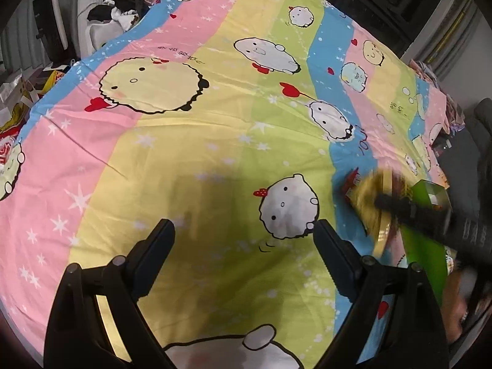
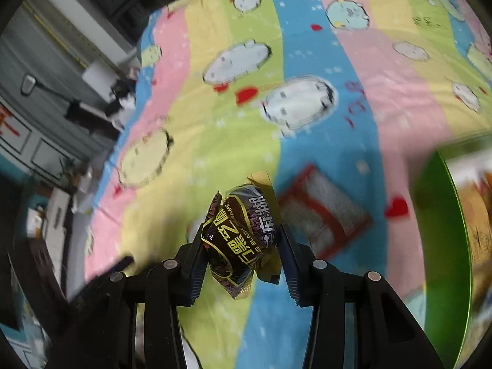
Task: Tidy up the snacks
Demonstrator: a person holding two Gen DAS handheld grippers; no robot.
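Observation:
My right gripper (image 2: 241, 240) is shut on a dark brown and gold black sesame snack pack (image 2: 240, 236), held above the bed sheet. A red-edged snack packet (image 2: 323, 212) lies blurred on the sheet just right of it. A green box (image 2: 439, 246) stands at the right edge with more snacks inside. My left gripper (image 1: 244, 240) is open and empty over the cartoon bed sheet (image 1: 190, 141). In the left wrist view the right gripper (image 1: 384, 203) shows blurred with the gold pack (image 1: 375, 196), beside the green box (image 1: 427, 243) and the red packet (image 1: 352, 183).
The striped cartoon sheet (image 2: 307, 141) covers the whole bed. Dark clothes (image 1: 123, 9) lie on a white chair past the far left corner. Boxes and packets (image 1: 18, 104) clutter the floor at the left. Grey cabinets (image 2: 46, 117) stand beyond the bed.

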